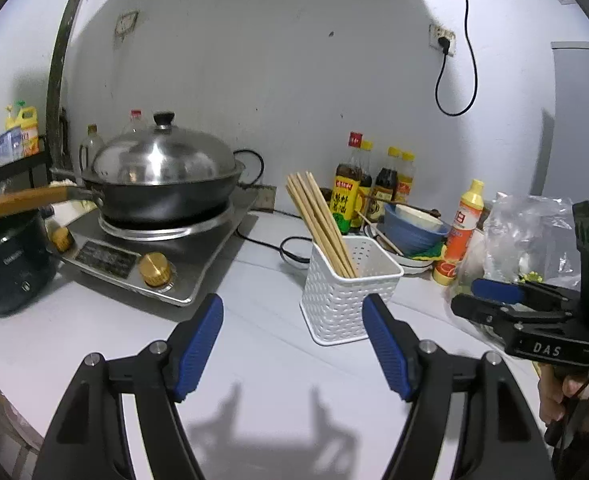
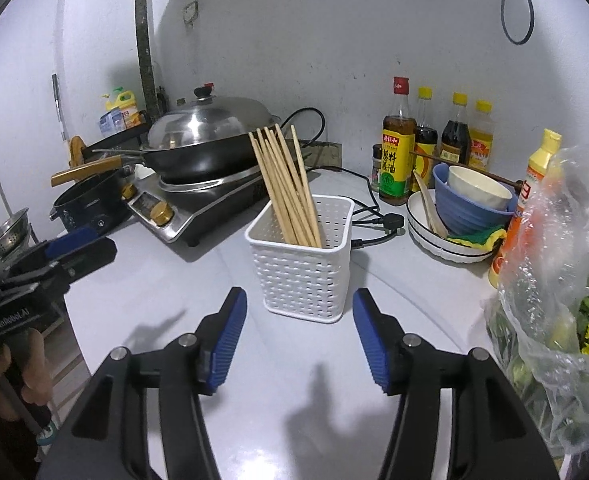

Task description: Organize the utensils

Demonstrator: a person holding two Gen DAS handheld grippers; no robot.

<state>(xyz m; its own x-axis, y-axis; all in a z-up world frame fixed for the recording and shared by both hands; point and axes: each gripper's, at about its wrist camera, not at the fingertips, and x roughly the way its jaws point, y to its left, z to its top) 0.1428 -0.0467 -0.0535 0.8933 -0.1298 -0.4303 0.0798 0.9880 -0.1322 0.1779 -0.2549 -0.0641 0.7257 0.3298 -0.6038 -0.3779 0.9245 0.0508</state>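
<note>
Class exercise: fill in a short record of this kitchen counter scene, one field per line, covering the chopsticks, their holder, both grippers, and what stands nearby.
chopsticks: wooden bundle, standing tilted in the basket
basket: white, perforated, on the counter
left gripper: open, holding nothing, before the basket
right gripper: open, holding nothing, before the basket
left of basket: lidded wok on a stove
right of basket: bowls stacked on plates
behind: sauce bottles by the wall
far right: plastic bag of greens
</note>
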